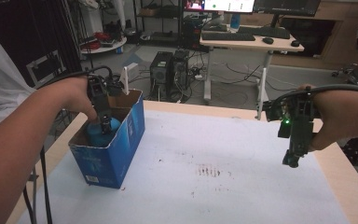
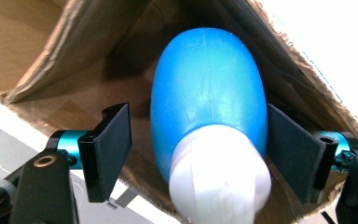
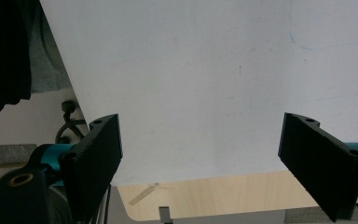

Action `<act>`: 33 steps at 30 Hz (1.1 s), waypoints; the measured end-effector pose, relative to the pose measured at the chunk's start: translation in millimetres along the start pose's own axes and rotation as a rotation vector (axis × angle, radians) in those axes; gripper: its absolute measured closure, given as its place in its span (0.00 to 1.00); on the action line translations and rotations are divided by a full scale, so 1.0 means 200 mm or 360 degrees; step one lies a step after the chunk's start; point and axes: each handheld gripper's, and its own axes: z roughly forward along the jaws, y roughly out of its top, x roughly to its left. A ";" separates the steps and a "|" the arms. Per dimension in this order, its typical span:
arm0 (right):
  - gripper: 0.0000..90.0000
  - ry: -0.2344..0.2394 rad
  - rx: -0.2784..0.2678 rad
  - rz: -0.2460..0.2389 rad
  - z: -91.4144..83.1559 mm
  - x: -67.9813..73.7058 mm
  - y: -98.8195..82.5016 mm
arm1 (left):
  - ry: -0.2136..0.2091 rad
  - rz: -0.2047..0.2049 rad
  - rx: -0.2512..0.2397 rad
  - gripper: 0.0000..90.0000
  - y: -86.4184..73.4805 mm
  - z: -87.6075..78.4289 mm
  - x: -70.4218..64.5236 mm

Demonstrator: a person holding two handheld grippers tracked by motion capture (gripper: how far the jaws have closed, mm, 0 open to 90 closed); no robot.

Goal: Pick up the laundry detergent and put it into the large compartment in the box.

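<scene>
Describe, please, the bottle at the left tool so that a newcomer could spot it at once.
On the white table, find the blue cardboard box at its left edge. Inside lies a blue bottle with a white cap, between the left tool's open jaws; nothing else lies inside.

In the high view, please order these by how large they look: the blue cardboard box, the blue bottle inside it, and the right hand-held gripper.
1. Blue cardboard box, clearly largest.
2. Right hand-held gripper.
3. Blue bottle, partly hidden in the box, so its rank against the gripper is unsure.

Dim room, desk [image 1: 242, 43], perhaps monitors [image 1: 261, 4]
</scene>
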 end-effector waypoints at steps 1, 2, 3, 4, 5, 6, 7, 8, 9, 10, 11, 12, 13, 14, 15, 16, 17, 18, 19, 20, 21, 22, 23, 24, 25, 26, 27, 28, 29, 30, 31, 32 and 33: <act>0.14 0.0002 -0.0003 0.0007 0.00 0.00 0.00 | 0.0003 -0.0013 -0.0009 0.27 0.00 -0.01 0.00; 0.14 0.0005 -0.0005 0.0002 0.00 0.00 0.00 | 0.0009 -0.0014 -0.0014 0.26 0.00 -0.02 -0.01; 0.14 0.0005 -0.0005 0.0002 0.00 0.00 0.00 | 0.0009 -0.0014 -0.0014 0.25 0.00 -0.02 -0.01; 0.14 0.0007 0.0002 0.0000 0.01 0.00 0.00 | 0.0013 -0.0008 -0.0024 0.25 0.00 -0.04 -0.01; 0.14 0.0008 -0.0002 0.0004 0.00 0.00 0.00 | 0.0017 -0.0002 -0.0030 0.25 0.00 -0.05 -0.01; 0.14 0.0011 -0.0003 0.0005 0.00 0.00 0.00 | 0.0012 -0.0006 -0.0036 0.25 -0.01 -0.06 -0.01; 0.14 0.0010 -0.0005 0.0005 0.00 0.00 0.00 | 0.0008 -0.0008 -0.0041 0.25 -0.01 -0.07 -0.01; 0.14 0.0008 -0.0004 0.0012 0.00 0.00 0.00 | 0.0008 -0.0002 -0.0042 0.25 -0.01 -0.08 -0.01; 0.14 0.0007 -0.0003 0.0007 0.00 0.00 0.00 | 0.0014 0.0000 -0.0046 0.25 -0.01 -0.09 -0.01; 0.14 0.0008 -0.0003 0.0007 0.00 0.00 0.00 | 0.0014 0.0000 -0.0046 0.25 -0.01 -0.09 -0.01; 0.14 0.0009 -0.0004 0.0000 0.00 0.00 0.00 | 0.0012 0.0012 -0.0046 0.24 -0.01 -0.12 -0.02; 0.14 0.0010 -0.0003 0.0000 0.00 0.00 0.00 | 0.0011 0.0007 -0.0061 0.24 -0.01 -0.13 -0.02; 0.14 0.0008 0.0002 0.0001 0.00 0.00 0.00 | 0.0009 0.0010 -0.0066 0.23 -0.01 -0.14 -0.03; 0.14 0.0011 -0.0002 -0.0002 0.00 0.00 0.00 | 0.0010 0.0014 -0.0071 0.23 -0.02 -0.16 -0.03; 0.14 0.0010 -0.0008 -0.0004 0.00 0.00 0.00 | 0.0010 0.0015 -0.0076 0.23 -0.02 -0.17 -0.04; 0.14 0.0010 -0.0008 -0.0005 0.00 0.00 0.00 | 0.0010 0.0015 -0.0076 0.22 -0.02 -0.17 -0.04; 0.14 0.0012 -0.0010 -0.0005 0.00 0.00 0.00 | 0.0015 0.0034 -0.0066 0.22 -0.02 -0.20 -0.04; 0.14 0.0011 -0.0008 -0.0006 0.00 0.00 0.00 | 0.0015 0.0034 -0.0066 0.21 -0.02 -0.20 -0.04; 0.14 0.0011 -0.0010 -0.0002 0.00 0.00 0.00 | 0.0012 0.0028 -0.0076 0.19 -0.02 -0.21 -0.05; 0.14 0.0012 -0.0008 -0.0005 0.00 0.00 0.00 | 0.0012 0.0042 -0.0089 0.19 -0.02 -0.23 -0.06; 0.14 0.0012 -0.0008 -0.0005 0.00 0.00 0.00 | 0.0012 0.0042 -0.0089 0.19 -0.02 -0.23 -0.06; 0.14 0.0016 -0.0007 -0.0010 0.01 0.00 0.00 | 0.0013 0.0059 -0.0099 0.19 -0.02 -0.26 -0.08; 0.14 0.0015 -0.0006 -0.0015 0.01 -0.01 0.01 | 0.0008 0.0073 -0.0098 0.19 -0.02 -0.27 -0.08; 0.14 0.0016 -0.0008 -0.0018 0.01 -0.01 0.01 | 0.0005 0.0083 -0.0099 0.19 -0.01 -0.28 -0.09; 0.14 0.0018 -0.0009 -0.0011 0.01 0.00 0.01 | 0.0004 0.0094 -0.0102 0.18 -0.01 -0.28 -0.10; 0.14 0.0016 -0.0011 -0.0016 0.01 0.00 0.01 | 0.0001 0.0104 -0.0106 0.18 -0.01 -0.29 -0.11; 0.14 0.0018 -0.0011 -0.0026 0.01 -0.01 0.01 | -0.0005 0.0120 -0.0106 0.17 -0.01 -0.30 -0.12; 0.14 0.0017 -0.0011 -0.0022 0.01 -0.01 0.02 | -0.0011 0.0126 -0.0118 0.16 0.00 -0.31 -0.13; 0.14 0.0021 -0.0010 -0.0019 0.01 -0.01 0.02 | -0.0006 0.0148 -0.0123 0.15 0.00 -0.32 -0.14; 0.14 0.0020 -0.0010 -0.0021 0.01 -0.01 0.02 | -0.0001 0.0162 -0.0129 0.12 0.01 -0.32 -0.16; 0.14 0.0022 -0.0012 -0.0024 0.01 -0.01 0.02 | 0.0006 0.0188 -0.0135 0.10 0.02 -0.33 -0.17; 0.14 0.0023 -0.0011 -0.0034 0.01 -0.01 0.02 | 0.0010 0.0207 -0.0134 0.09 0.03 -0.34 -0.19; 0.14 0.0023 -0.0009 -0.0022 0.01 -0.01 0.02 | 0.0012 0.0227 -0.0133 0.09 0.04 -0.34 -0.21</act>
